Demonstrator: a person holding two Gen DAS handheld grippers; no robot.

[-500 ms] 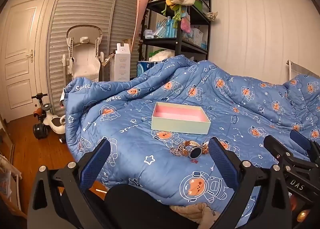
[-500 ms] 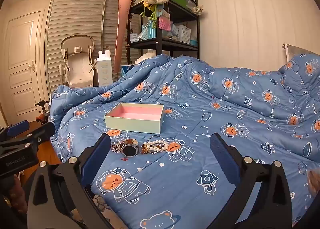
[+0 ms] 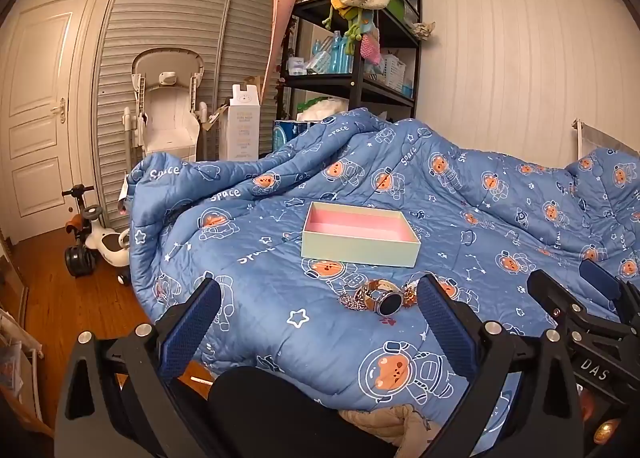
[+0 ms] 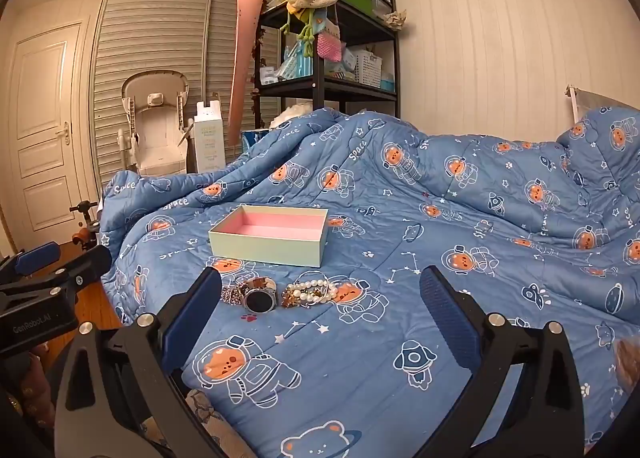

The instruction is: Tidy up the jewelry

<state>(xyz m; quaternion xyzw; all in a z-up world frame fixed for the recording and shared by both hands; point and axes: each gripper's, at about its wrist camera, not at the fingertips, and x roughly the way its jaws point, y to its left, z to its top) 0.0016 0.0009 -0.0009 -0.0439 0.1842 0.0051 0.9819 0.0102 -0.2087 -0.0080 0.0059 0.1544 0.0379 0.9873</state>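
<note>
Nothing moved; watch (image 4: pixel 260 299) ahead of open right gripper (image 4: pixel 320 314).

Left black tongs with blue padded fingers (image 3: pixel 318 326) spread wide, gripping nothing, levelled forward. Right black tongs with blue padded fingers (image 4: pixel 320 320) likewise spread wide and unloaded, held just beside the left tongs, pointing the same way.
</note>
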